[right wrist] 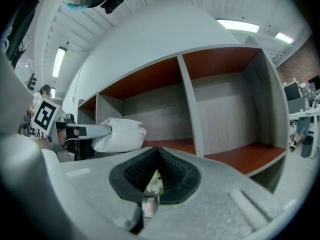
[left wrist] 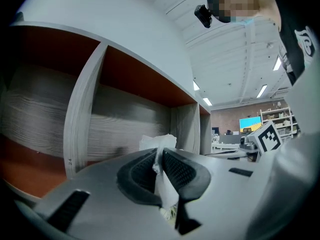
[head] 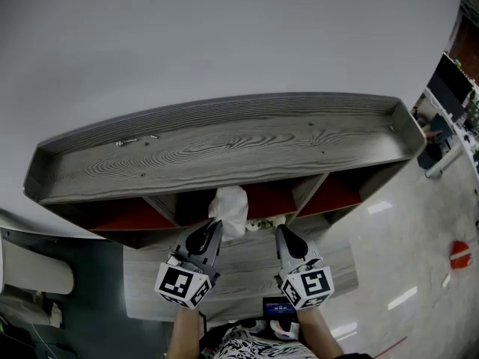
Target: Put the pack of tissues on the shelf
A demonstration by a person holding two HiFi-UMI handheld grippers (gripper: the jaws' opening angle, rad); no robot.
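Note:
The pack of tissues is a soft white plastic bundle, held level in front of the shelf's middle compartment. My left gripper is shut on its near end. In the left gripper view the black pads pinch a fold of the white wrapper, with my left gripper pointing at the grey back wall. The right gripper view shows the pack at the left, hanging off the left gripper's fingers. My right gripper is beside it, shut and holding nothing, its tips meeting.
The shelf has a grey wood-grain top, upright dividers and red-brown floors. A few screws lie on its top. Something with a flower print shows between the grippers. Office desks stand to the right.

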